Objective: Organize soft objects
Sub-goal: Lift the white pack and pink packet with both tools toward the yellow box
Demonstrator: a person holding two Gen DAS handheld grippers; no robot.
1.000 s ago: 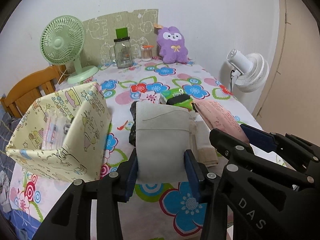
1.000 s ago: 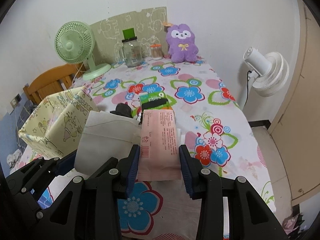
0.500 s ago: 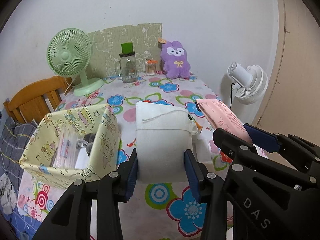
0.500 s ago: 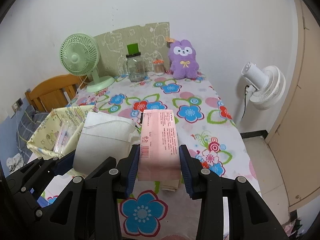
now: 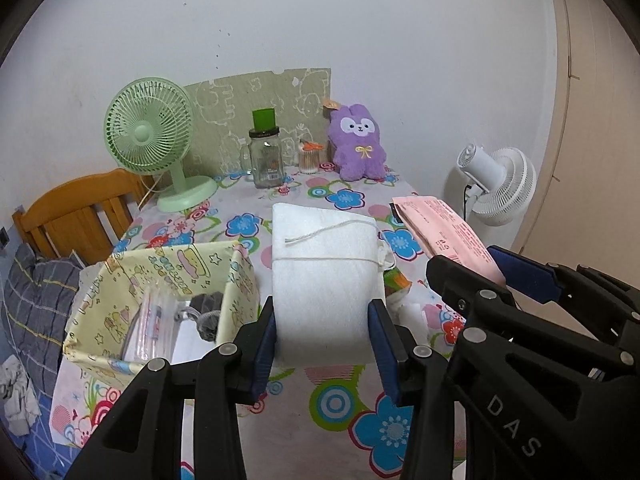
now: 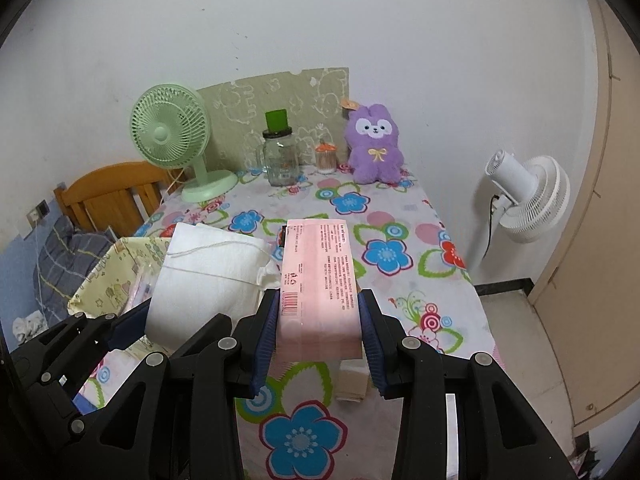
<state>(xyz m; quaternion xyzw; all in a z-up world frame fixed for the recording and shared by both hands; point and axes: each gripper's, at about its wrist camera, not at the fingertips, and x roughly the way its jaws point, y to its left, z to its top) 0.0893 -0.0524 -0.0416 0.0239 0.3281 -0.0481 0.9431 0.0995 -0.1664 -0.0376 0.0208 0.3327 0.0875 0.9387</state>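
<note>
Your left claw (image 5: pixel 323 330) is clamped on the near end of a white cloth bundle (image 5: pixel 326 276) tied with string, and your right claw (image 6: pixel 318 330) is clamped on the near end of a pink soft pack (image 6: pixel 318 280). Both are held in the air above the near part of the surface (image 6: pixel 384 256), side by side and close together.

The yellow patterned box (image 5: pixel 236 280) sits at the surface's left edge, just left of the bundle and below it, already holding some packets. Its thin walls look likely to buckle or slide if the bundle catches its rim.

Each item is pinched at one end only, so the free end may droop, and the pack's slick wrapper could slip out.

With the claws this near, one swinging across could knock the other's load.
</note>
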